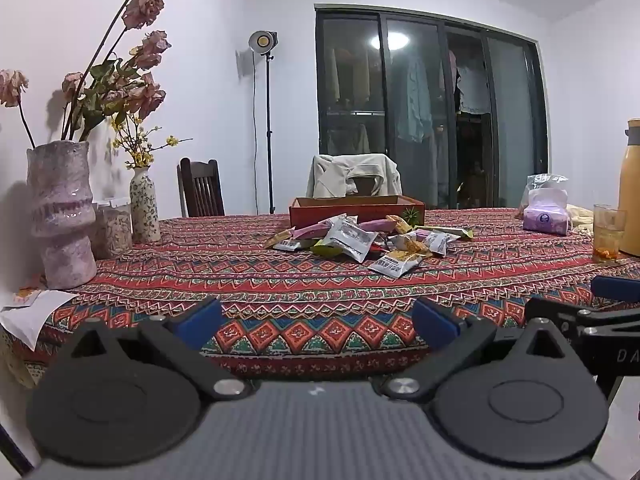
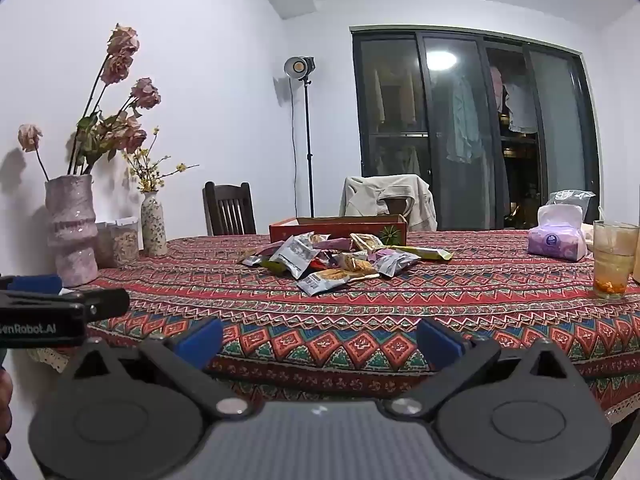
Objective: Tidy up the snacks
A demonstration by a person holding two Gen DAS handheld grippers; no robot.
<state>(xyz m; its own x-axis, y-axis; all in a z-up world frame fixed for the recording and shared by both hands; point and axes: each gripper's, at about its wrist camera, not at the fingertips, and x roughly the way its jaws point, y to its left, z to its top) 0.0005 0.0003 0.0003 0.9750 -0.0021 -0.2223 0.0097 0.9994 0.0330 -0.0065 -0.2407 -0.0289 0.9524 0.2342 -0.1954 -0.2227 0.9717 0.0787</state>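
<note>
A loose pile of snack packets [image 1: 368, 238] [image 2: 340, 260] lies mid-table on the patterned cloth, just in front of a shallow red box [image 1: 356, 208] [image 2: 338, 227]. A silver-and-yellow packet [image 1: 396, 264] [image 2: 328, 280] sits nearest to me. My left gripper [image 1: 316, 320] hovers over the near table edge, wide open, nothing between its blue pads. My right gripper [image 2: 318, 338] is likewise open and empty, well short of the pile. Each gripper's body shows at the side of the other's view.
A large pink vase [image 1: 64, 216] [image 2: 74, 228], a small floral vase [image 1: 144, 208] [image 2: 154, 226] and a jar stand at the left. A tissue pack [image 1: 546, 216] [image 2: 556, 240], a glass [image 1: 608, 234] [image 2: 612, 258] and a yellow flask [image 1: 632, 188] stand at the right. Chairs stand behind the table.
</note>
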